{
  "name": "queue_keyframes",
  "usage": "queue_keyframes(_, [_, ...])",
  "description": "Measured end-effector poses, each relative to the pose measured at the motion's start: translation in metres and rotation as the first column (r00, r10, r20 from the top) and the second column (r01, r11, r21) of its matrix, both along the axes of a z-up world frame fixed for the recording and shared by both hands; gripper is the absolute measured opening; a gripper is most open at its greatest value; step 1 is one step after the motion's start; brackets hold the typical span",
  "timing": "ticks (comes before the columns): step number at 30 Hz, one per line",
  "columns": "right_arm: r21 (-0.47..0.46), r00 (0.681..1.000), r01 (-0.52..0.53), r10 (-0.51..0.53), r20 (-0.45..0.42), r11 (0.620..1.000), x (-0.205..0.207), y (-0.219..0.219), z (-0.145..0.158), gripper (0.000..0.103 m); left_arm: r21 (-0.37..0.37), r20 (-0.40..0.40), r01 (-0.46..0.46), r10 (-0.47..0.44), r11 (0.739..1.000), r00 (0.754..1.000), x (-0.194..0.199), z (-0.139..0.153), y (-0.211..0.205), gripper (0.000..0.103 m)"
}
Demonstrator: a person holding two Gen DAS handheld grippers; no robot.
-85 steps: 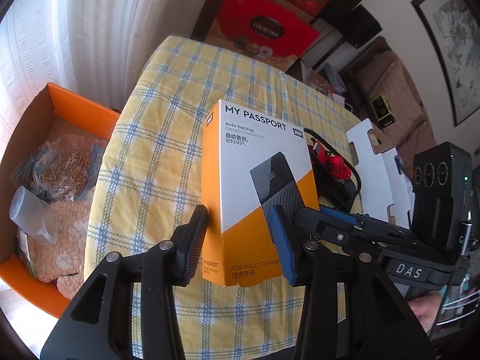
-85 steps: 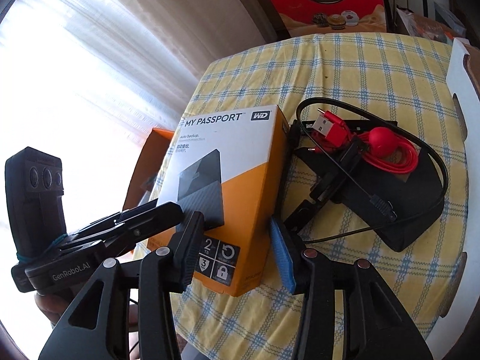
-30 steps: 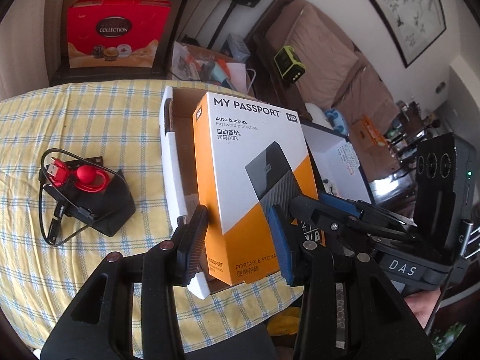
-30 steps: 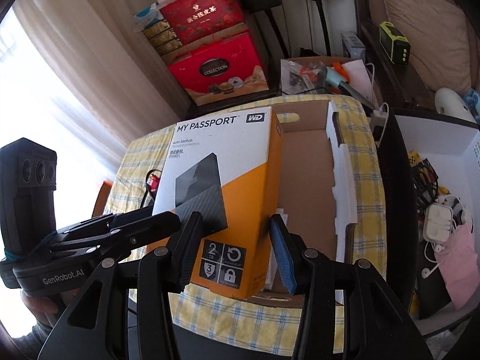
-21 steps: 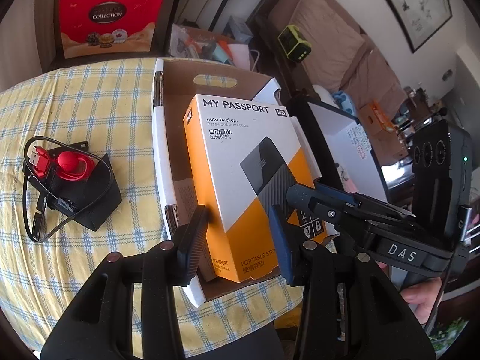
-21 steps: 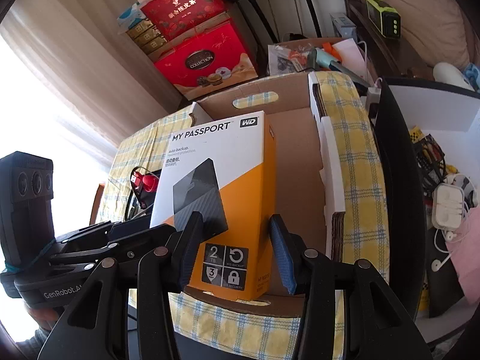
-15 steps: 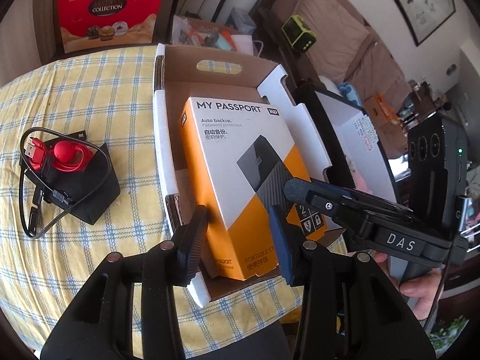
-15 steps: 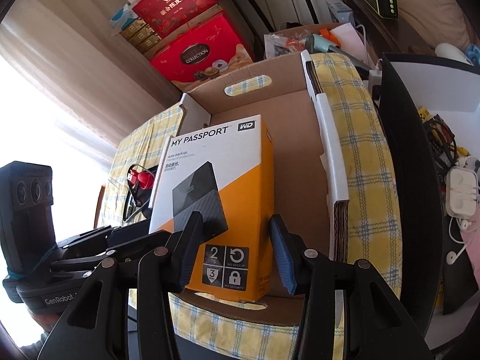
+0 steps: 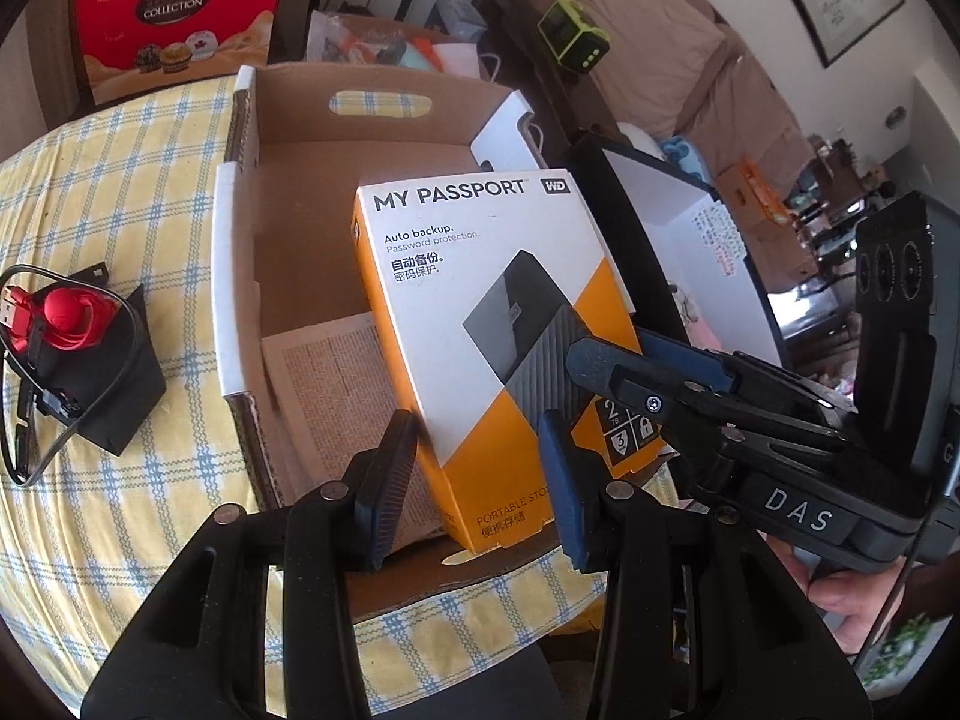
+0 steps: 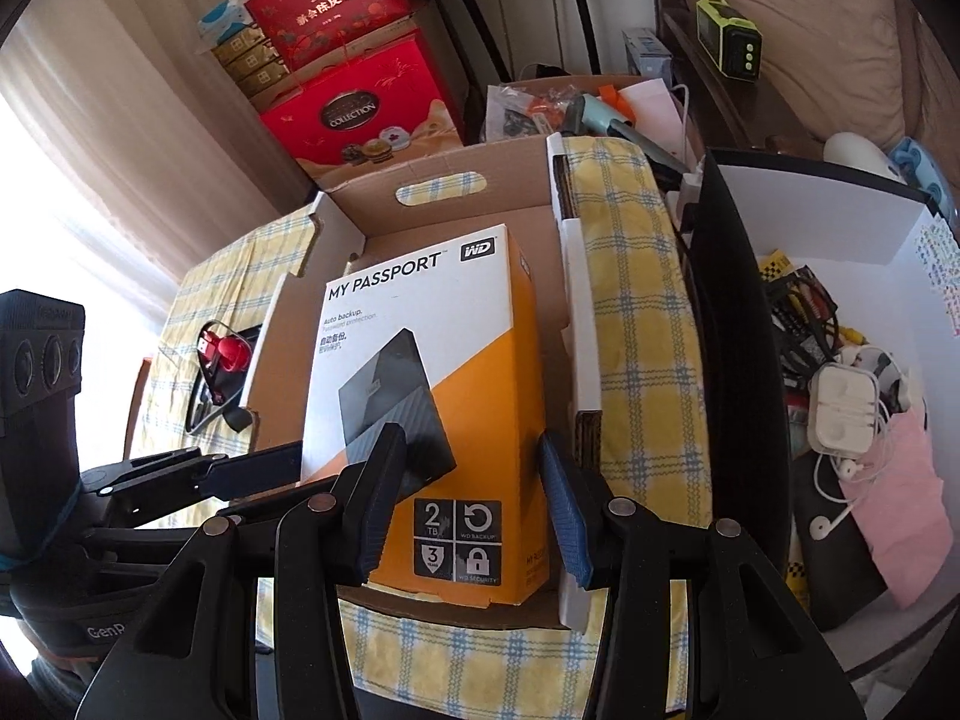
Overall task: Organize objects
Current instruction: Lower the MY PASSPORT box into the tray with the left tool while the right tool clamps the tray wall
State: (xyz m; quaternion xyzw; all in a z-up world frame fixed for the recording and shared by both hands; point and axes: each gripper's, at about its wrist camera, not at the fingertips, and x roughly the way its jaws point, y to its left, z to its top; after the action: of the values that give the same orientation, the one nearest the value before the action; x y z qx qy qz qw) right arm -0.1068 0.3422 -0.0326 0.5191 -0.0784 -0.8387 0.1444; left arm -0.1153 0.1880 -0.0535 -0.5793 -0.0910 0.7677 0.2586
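Note:
A white-and-orange hard-drive box (image 9: 492, 324) (image 10: 432, 360) marked MY PASSPORT leans tilted inside an open cardboard carton (image 9: 234, 276) (image 10: 573, 300). Both grippers hold its lower end. My left gripper (image 9: 474, 480) is shut on its narrow sides, low down. My right gripper (image 10: 462, 504) is shut across its bottom corner, and shows in the left wrist view as black fingers (image 9: 630, 372) on the box's right edge. The left gripper (image 10: 264, 468) reaches in from the left in the right wrist view. Whether the box touches the carton floor is hidden.
A black pouch with a red cable (image 9: 78, 348) (image 10: 222, 354) lies left of the carton on the yellow checked tablecloth (image 9: 120, 180). A printed sheet (image 9: 336, 396) covers the carton floor. A bin of cables and earphones (image 10: 840, 396) stands right of the table. Red gift boxes (image 10: 360, 114) stand behind.
Both grippers carried the box away from beside the black pouch to above the carton, then sank with it, so its lower end is now inside the carton.

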Motion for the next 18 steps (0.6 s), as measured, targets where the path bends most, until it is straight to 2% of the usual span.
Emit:
queue_keyframes(8, [0.027, 1.0, 0.018, -0.018, 0.011, 0.999, 0.001, 0.002, -0.006, 0.044, -0.008, 0.014, 0.008, -0.008, 1.0, 1.0, -0.004, -0.009, 0.002, 0.037])
queue_keyframes(15, [0.019, 0.998, 0.034, -0.033, -0.046, 0.999, 0.009, 0.008, 0.017, 0.05, -0.018, 0.021, 0.01, -0.01, 1.0, 1.0, -0.004, -0.013, 0.004, 0.037])
queue_keyframes(18, [0.047, 0.995, 0.077, -0.074, -0.074, 0.996, 0.011, 0.016, 0.024, 0.05, -0.034, 0.009, 0.024, -0.024, 0.999, 1.0, -0.002, -0.012, 0.009, 0.038])
